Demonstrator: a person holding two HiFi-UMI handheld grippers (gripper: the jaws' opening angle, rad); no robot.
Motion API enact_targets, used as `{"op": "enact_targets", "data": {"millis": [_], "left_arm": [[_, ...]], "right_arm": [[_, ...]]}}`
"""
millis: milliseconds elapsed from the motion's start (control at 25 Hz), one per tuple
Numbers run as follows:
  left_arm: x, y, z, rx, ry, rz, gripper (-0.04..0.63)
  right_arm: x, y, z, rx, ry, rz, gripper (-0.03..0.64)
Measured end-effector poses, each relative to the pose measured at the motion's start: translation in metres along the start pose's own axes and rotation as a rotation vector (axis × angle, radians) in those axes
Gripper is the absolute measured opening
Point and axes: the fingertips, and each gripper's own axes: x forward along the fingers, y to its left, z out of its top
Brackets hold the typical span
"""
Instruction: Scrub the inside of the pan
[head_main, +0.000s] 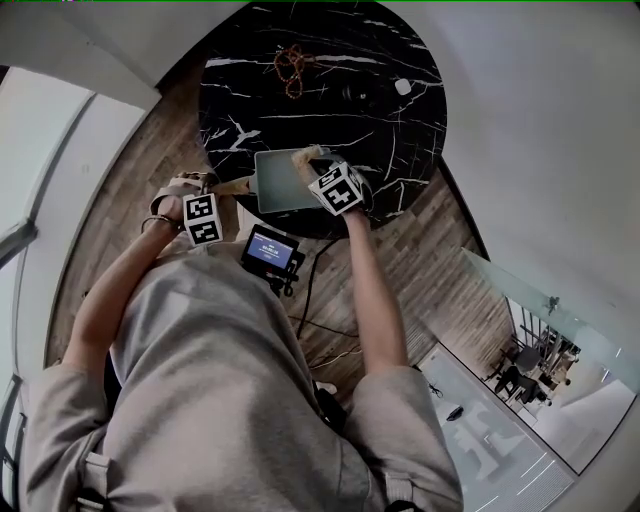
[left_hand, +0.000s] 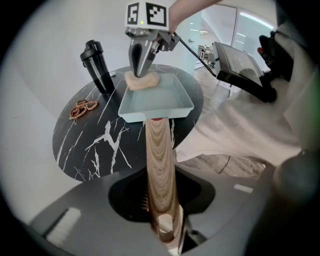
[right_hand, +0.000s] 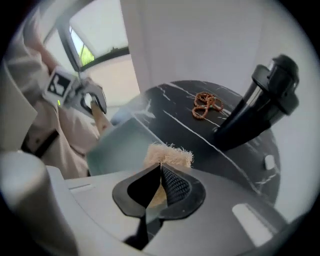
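Over the black table (head_main: 380, 90), the pan (left_hand: 155, 102) is squeezed at its wooden handle (left_hand: 160, 160) by the left gripper (left_hand: 162, 227). A fluffy pad (right_hand: 167, 155) is pinched by the right gripper (right_hand: 160, 187) at the far rim. Scrubbing seems unfinished.

**Pan at the table's near edge**

The pan (head_main: 280, 185) sits on the table (head_main: 240, 100) at the edge nearest me. Its handle (left_hand: 160, 160) juts off the table into my left gripper (left_hand: 161, 222). My right gripper (left_hand: 140, 70) holds a scrub pad (left_hand: 142, 82) at the pan's far corner. Behind the pan, a bottle (left_hand: 97, 65) and beads (head_main: 292, 65) sit side by side.
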Motion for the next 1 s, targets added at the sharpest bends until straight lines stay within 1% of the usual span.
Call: {"op": "enact_targets", "data": {"millis": [40, 80, 200, 280, 320, 360, 400, 480, 560, 600, 640, 720, 800, 880, 960, 1000], "left_arm": [[0.000, 0.000, 0.000, -0.001, 0.003, 0.001, 0.104], [0.000, 0.000, 0.000, -0.001, 0.005, 0.002, 0.104], [0.000, 0.000, 0.000, -0.006, 0.010, 0.007, 0.103], [0.001, 0.000, 0.000, -0.017, 0.010, 0.008, 0.103], [0.002, 0.000, -0.001, -0.025, 0.009, 0.007, 0.101], [0.003, 0.000, -0.001, -0.034, 0.009, 0.005, 0.101], [0.003, 0.001, -0.002, -0.043, 0.008, 0.004, 0.100], [0.003, 0.003, -0.002, -0.059, 0.010, 0.000, 0.100], [0.003, 0.004, -0.003, -0.075, 0.014, -0.009, 0.098], [0.003, 0.003, -0.003, -0.083, 0.016, -0.013, 0.098], [0.003, 0.003, -0.003, -0.087, 0.017, -0.015, 0.098], [0.003, 0.003, -0.003, -0.088, 0.018, -0.015, 0.100], [0.003, 0.003, -0.003, -0.084, 0.018, -0.012, 0.100], [0.003, 0.004, -0.003, -0.082, 0.017, -0.008, 0.100], [0.002, 0.003, -0.003, -0.081, 0.017, -0.005, 0.100], [0.002, 0.003, -0.003, -0.082, 0.017, -0.006, 0.098]], "right_arm": [[0.001, -0.011, -0.010, -0.069, 0.069, -0.061, 0.023], [0.004, -0.017, -0.017, -0.119, 0.119, -0.091, 0.023], [0.013, -0.022, -0.023, -0.257, 0.201, -0.119, 0.023], [0.019, -0.022, -0.023, -0.357, 0.260, -0.157, 0.023], [0.021, -0.022, -0.024, -0.374, 0.288, -0.169, 0.023], [0.022, -0.020, -0.026, -0.370, 0.317, -0.168, 0.023], [0.023, -0.017, -0.030, -0.353, 0.348, -0.152, 0.023], [0.022, -0.005, -0.043, -0.306, 0.427, -0.072, 0.023], [0.022, 0.014, -0.061, -0.229, 0.516, 0.056, 0.023], [0.023, 0.025, -0.070, -0.172, 0.545, 0.122, 0.023], [0.026, 0.034, -0.077, -0.106, 0.554, 0.176, 0.023], [0.032, 0.042, -0.082, 0.015, 0.525, 0.233, 0.023], [0.035, 0.044, -0.081, 0.103, 0.480, 0.252, 0.023], [0.038, 0.051, -0.069, 0.207, 0.404, 0.298, 0.023], [0.042, 0.071, -0.045, 0.332, 0.297, 0.401, 0.023], [0.045, 0.086, -0.033, 0.378, 0.254, 0.459, 0.023]]}}
